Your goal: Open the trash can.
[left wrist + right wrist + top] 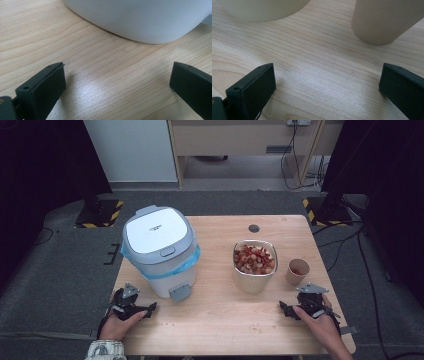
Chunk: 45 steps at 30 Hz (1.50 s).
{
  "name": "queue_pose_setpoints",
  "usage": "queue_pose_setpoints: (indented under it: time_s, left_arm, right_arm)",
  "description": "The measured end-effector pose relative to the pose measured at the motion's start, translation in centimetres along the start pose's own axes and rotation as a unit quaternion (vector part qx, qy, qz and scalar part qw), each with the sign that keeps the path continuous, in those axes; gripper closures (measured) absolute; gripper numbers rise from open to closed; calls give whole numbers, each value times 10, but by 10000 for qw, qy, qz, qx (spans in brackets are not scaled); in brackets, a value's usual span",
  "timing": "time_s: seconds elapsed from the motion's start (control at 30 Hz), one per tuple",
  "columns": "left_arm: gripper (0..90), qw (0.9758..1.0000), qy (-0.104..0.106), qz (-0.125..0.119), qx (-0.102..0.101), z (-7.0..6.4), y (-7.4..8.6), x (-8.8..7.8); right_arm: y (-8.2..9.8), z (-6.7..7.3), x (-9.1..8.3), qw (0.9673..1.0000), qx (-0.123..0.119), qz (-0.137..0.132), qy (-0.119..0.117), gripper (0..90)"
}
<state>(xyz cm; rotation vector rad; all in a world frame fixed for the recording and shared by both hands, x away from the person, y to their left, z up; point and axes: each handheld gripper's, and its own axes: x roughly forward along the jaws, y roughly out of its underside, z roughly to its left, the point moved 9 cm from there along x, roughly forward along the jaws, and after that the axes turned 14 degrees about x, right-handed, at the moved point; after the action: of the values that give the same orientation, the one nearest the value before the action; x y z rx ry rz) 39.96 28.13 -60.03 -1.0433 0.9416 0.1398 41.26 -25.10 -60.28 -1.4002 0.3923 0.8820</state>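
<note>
A white pedal bin (pixel 159 250) with a blue liner and a closed lid stands on the left of the wooden table (pixel 225 325). Right of it sits a steel bowl (pixel 254 279) full of red and pale pieces, with a brown paper cup (pixel 298 271) beside it. My left gripper (pixel 137 302) rests on the table just in front of the bin. In the left gripper view the gripper (pixel 117 70) is open on bare wood, with the bin's base (pixel 140 20) close ahead. My right gripper (pixel 297 302) lies near the cup. In its own view the gripper (pixel 327 68) is open and empty, facing the bowl (pixel 262 8) and the cup (pixel 384 20).
The bin's grey foot pedal (pixel 180 292) sticks out toward the front edge, close to my left gripper. A small dark round cap (pixel 254 228) is set in the table's far side. Cables and stand feet lie on the floor behind.
</note>
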Motion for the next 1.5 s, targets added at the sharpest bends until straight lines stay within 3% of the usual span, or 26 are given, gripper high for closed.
queue_pose_setpoints:
  time_s: [0.13, 0.23, 0.47, 0.73, 0.9, 1.13, 1.5]
  left_arm:
    - [41, 10000, 15, 8, 13, -1, 0, -2]
    - [136, 10000, 51, 19, 42, -3, -1, -6]
    - [252, 10000, -9, 45, 86, -10, -4, -21]
    - [494, 9999, 72, -60, 129, -20, -8, -40]
    - [625, 9994, 249, -170, 177, -31, -12, -50]
    - [744, 9987, 380, -273, 222, -37, -17, -52]
    - [838, 9965, 541, -485, 422, -52, -37, -48]
  right_arm:
    - [0, 0, 0, 10000, -28, -11, -5, 11]
    - [1, -1, -1, 10000, -22, -7, -5, 11]
    - [1, 0, -1, 10000, -23, 1, -17, 11]
    - [1, -1, -2, 10000, -31, -3, -15, 11]
    - [2, -1, -2, 10000, -48, 7, -31, 11]
    - [2, -1, -2, 10000, -66, 0, -41, 11]
    - [2, -1, -2, 10000, -57, 10, -39, 11]
